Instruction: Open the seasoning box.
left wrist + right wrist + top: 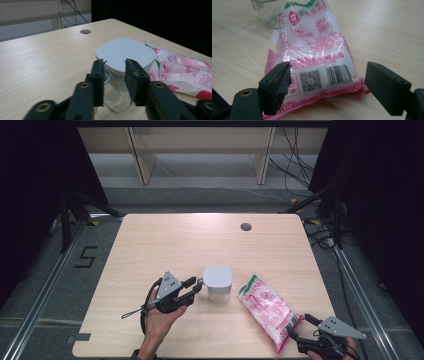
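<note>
A clear jar with a white rounded-square lid [218, 284] stands at the middle of the light wooden table [170, 240]. My left gripper [196, 286] comes at it level from the left, fingertips right at the lid's edge. In the left gripper view the jaws [113, 63] stand a narrow gap apart before the lid [127, 51], with its near rim showing between them and no pad clearly pressing. A clear bag with pink print and white contents [269, 312] lies right of the jar. My right gripper [299, 326] is open, its jaws [328, 72] wide on either side of the bag's bottom end [312, 50].
A round cable hole [245, 226] sits near the table's far edge. Bare wood spreads behind and to the left of the jar. The bag's near end lies close to the table's front right edge. Floor rails, cables and shelf legs lie beyond the table.
</note>
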Action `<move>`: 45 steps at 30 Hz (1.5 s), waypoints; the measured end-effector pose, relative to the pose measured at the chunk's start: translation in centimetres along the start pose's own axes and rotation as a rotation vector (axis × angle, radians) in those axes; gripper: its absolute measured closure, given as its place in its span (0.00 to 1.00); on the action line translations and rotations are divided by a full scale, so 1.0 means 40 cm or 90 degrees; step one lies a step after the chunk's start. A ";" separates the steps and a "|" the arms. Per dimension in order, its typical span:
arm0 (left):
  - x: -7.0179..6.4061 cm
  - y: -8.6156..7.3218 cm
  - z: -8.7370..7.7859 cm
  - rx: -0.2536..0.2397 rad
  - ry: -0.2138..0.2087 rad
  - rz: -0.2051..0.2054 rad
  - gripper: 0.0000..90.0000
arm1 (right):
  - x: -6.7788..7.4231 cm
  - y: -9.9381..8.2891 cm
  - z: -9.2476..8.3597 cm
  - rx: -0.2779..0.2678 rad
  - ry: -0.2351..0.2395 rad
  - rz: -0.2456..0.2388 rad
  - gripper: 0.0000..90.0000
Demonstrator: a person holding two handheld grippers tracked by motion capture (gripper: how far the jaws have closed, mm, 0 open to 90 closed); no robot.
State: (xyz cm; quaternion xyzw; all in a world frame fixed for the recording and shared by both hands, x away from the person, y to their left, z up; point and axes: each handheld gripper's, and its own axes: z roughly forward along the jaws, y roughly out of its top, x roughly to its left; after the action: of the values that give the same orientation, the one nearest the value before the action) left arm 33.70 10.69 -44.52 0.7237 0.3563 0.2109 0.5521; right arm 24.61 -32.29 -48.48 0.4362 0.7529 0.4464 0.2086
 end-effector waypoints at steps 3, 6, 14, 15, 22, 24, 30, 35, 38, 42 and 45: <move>0.002 0.001 0.003 -0.003 0.002 0.004 0.91 | 0.001 0.000 0.000 0.002 0.000 0.001 0.25; 0.004 0.004 0.011 -0.010 -0.002 0.002 0.96 | 0.002 0.000 0.000 0.004 0.000 0.004 0.24; 0.016 0.012 0.058 -0.016 -0.006 -0.015 0.99 | -0.001 0.001 0.003 -0.002 -0.006 -0.009 0.25; 0.018 0.011 0.065 -0.017 -0.009 -0.016 0.99 | 0.000 0.002 0.003 -0.003 -0.007 -0.008 0.25; 0.022 0.010 0.084 -0.011 -0.002 -0.031 0.99 | 0.008 0.002 -0.002 -0.001 0.000 0.014 0.25; 0.021 0.010 0.083 -0.009 -0.003 -0.031 0.99 | 0.008 0.003 -0.001 -0.007 0.008 0.014 0.24; 0.018 0.011 0.083 -0.008 -0.004 -0.009 0.99 | -0.001 0.010 -0.003 -0.038 0.006 -0.018 0.18; 0.025 0.008 0.080 -0.006 -0.011 -0.011 0.99 | -0.007 0.027 -0.015 -0.079 0.016 -0.012 0.19; 0.025 0.005 0.081 -0.015 -0.010 -0.031 0.99 | 0.006 0.038 -0.014 -0.062 0.041 -0.015 0.32; 0.026 0.004 0.079 -0.015 -0.007 -0.034 0.99 | 0.017 0.058 -0.003 -0.079 0.050 -0.044 0.44; 0.028 0.004 0.079 -0.016 -0.010 -0.035 0.99 | 0.029 0.075 0.006 -0.082 0.067 -0.037 0.58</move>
State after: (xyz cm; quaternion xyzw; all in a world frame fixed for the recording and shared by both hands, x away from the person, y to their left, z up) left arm 36.69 9.45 -45.43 0.7085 0.3689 0.1945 0.5692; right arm 25.57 -30.55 -45.97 0.3759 0.7450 0.5098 0.2091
